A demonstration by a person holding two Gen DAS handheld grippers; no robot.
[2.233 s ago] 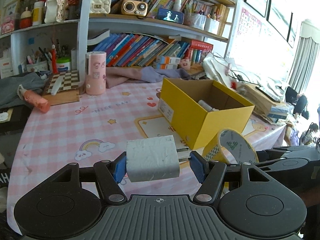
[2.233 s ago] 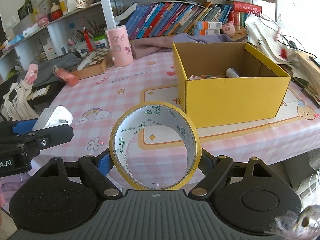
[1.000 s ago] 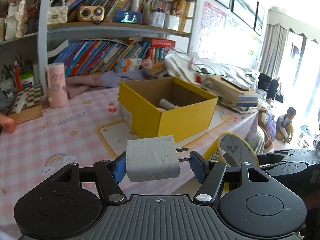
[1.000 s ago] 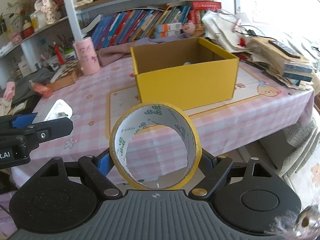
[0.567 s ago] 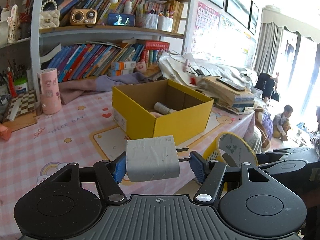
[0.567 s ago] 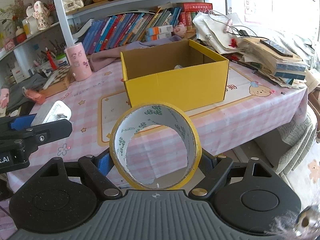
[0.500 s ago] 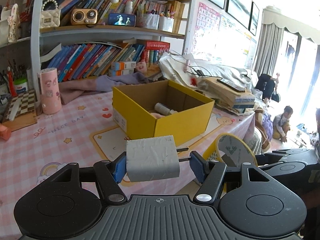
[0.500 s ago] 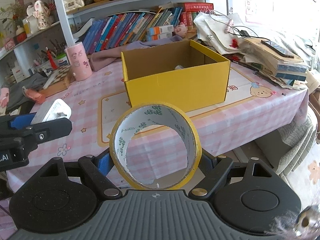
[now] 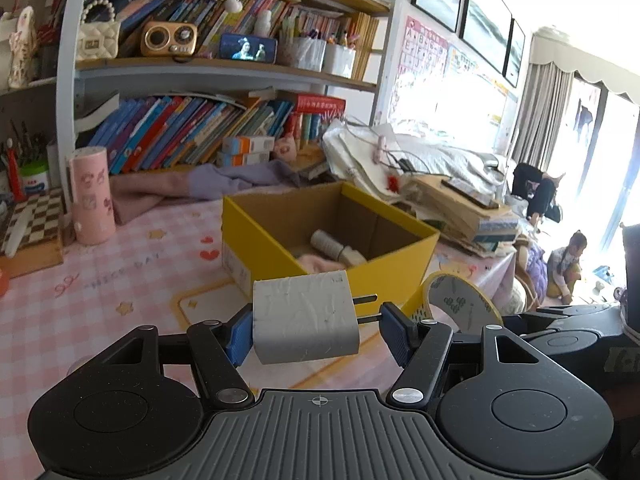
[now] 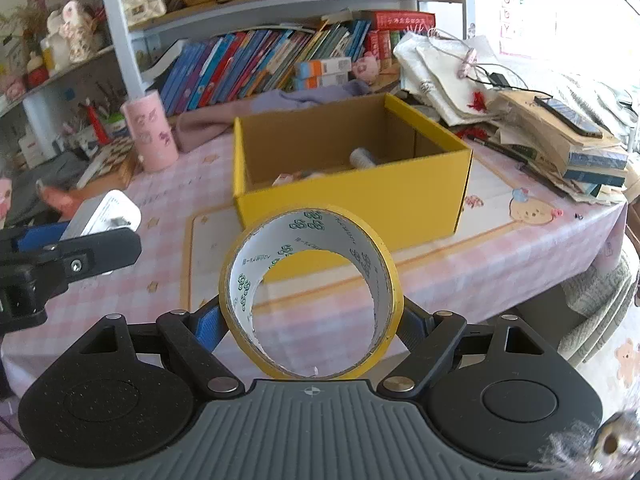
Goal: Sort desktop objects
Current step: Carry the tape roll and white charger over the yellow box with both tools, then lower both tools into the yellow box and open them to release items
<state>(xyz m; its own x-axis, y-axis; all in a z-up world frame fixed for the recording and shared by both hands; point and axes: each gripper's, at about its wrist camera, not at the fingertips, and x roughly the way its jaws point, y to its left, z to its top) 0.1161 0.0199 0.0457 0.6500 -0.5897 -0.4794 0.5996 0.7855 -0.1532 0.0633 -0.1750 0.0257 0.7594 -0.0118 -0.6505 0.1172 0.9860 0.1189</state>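
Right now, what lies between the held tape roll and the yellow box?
Only bare pink checked tablecloth, in the right wrist view; nothing stands between the tape roll and the yellow box.

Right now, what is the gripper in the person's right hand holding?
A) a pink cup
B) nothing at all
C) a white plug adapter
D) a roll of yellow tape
D: in the right wrist view the right gripper has its blue pads pressed on both sides of the roll of yellow tape, held upright in front of the yellow box.
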